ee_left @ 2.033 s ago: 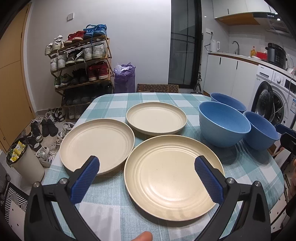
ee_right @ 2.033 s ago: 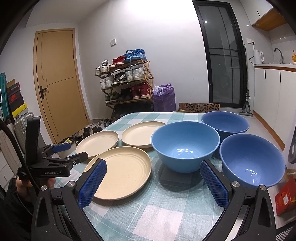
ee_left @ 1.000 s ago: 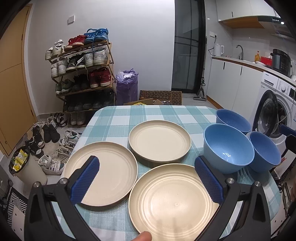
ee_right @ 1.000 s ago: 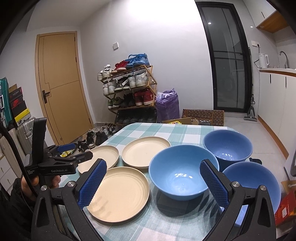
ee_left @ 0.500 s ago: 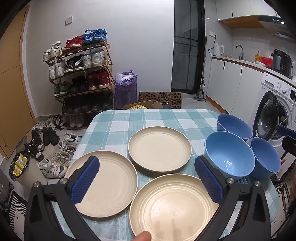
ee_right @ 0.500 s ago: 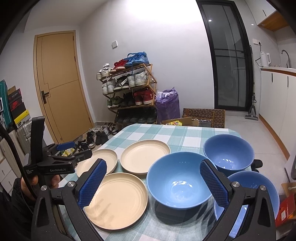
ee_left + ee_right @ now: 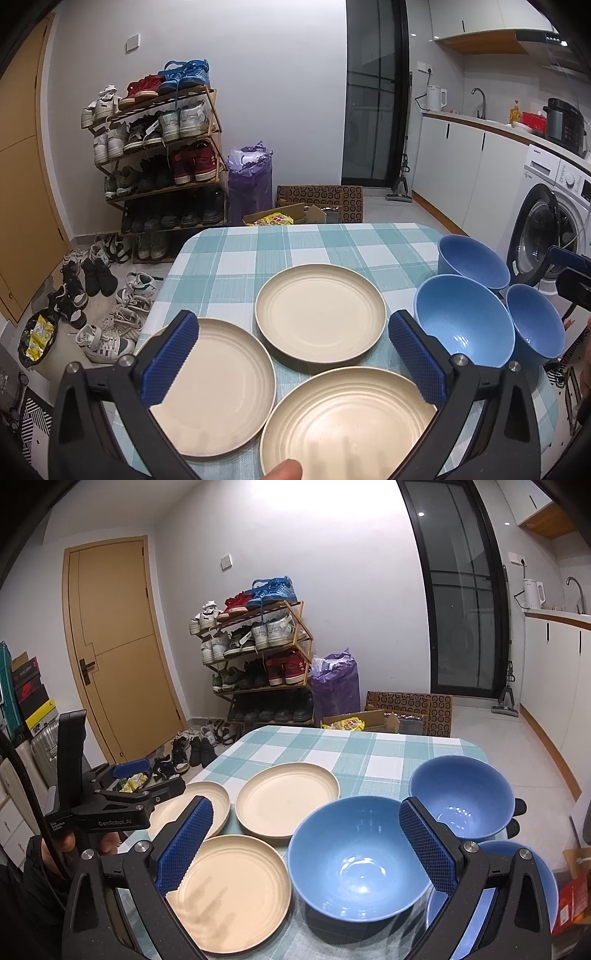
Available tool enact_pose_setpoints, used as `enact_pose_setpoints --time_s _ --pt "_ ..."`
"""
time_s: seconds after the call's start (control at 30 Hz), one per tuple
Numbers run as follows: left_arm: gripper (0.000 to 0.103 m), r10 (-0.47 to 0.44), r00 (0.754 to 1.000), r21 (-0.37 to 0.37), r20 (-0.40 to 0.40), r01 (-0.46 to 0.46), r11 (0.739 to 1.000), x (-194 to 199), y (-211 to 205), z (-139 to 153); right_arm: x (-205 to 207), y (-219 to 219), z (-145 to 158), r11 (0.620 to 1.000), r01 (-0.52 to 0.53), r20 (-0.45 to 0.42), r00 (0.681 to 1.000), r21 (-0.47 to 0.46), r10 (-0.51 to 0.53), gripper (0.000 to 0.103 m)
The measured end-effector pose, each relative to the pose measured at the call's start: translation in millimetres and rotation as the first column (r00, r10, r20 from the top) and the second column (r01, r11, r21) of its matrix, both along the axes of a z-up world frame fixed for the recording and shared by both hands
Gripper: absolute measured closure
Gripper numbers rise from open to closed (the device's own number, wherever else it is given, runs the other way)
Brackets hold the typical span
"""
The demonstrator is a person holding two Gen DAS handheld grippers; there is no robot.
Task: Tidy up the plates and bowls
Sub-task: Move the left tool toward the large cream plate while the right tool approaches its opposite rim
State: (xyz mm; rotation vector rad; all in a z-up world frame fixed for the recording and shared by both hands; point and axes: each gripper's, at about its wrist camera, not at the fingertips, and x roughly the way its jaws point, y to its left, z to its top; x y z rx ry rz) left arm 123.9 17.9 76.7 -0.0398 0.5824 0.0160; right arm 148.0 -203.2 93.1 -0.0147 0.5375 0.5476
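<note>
Three cream plates lie flat on the checked table: a near one (image 7: 347, 421), a left one (image 7: 218, 387) and a far one (image 7: 320, 312). Three blue bowls stand to their right: a middle bowl (image 7: 356, 856), a far bowl (image 7: 461, 797) and a near bowl (image 7: 543, 882), partly hidden by my finger. My left gripper (image 7: 291, 354) hovers open above the plates, holding nothing. High over the middle bowl my right gripper (image 7: 306, 845) is also open and holds nothing. The left gripper (image 7: 147, 779) also shows at the left of the right wrist view.
The table (image 7: 258, 251) has rounded far corners. Beyond it stand a shoe rack (image 7: 159, 155), a purple bag (image 7: 249, 181) and cardboard boxes (image 7: 317, 203). Shoes lie on the floor at the left. A washing machine (image 7: 554, 221) is close to the right edge.
Both grippers have risen and drawn back, so plates and bowls sit lower and smaller in view. Nothing on the table moved. Both stayed open.
</note>
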Motion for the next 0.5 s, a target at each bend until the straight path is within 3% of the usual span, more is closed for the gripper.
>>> enact_pose_setpoints --time_s 0.5 --pt "0.0 0.003 1.0 -0.001 -0.011 -0.003 1.0 27 7 3 26 8 14 1.0 -0.014 -0.016 1.0 -0.017 0.014 0.0"
